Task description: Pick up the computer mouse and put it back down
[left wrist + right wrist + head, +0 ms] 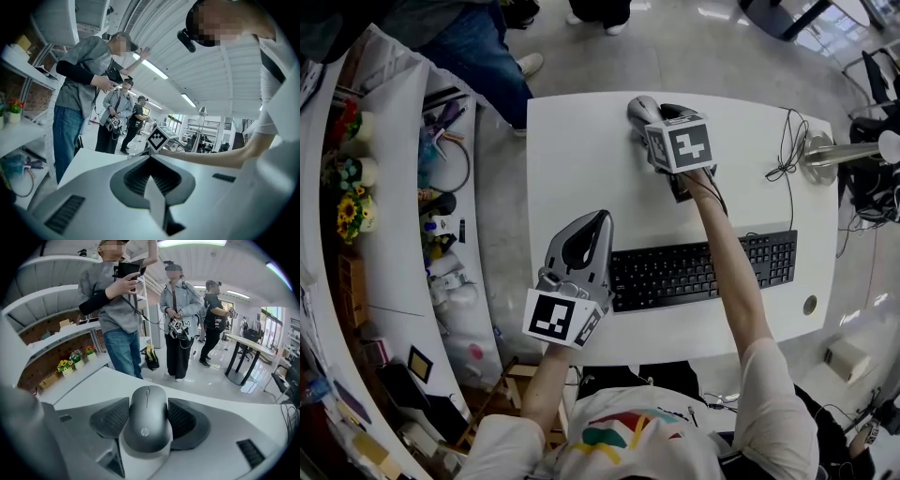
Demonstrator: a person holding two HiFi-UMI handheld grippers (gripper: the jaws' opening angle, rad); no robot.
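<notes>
Holding item: right gripper [148, 405], jaws set wide and clamped on the computer mouse [147, 427], one dark pad pressed to each flank, buttons pointing away from the person.

Location: far middle of the white table [581, 150], close to its far edge. Whether the mouse's base sits on the surface or just above it cannot be told.

Second item: left gripper [598, 225], jaws together with nothing between them, parked at the near left, just beside the left end of the keyboard [703, 270].

Step in hand, as judged: setting the mouse back down.

Handling notes: keep the mouse level so that the whole base lands at once. Keep the squeeze even until the table takes the weight, then part the jaws without nudging the mouse sideways. Draw back toward the person, not across.

Room: bare table lies left of the mouse and between it and the keyboard.

Hazards: far edge just beyond the jaws; a loose cable [787, 150] far right, well apart; people standing beyond the far-left corner.
</notes>
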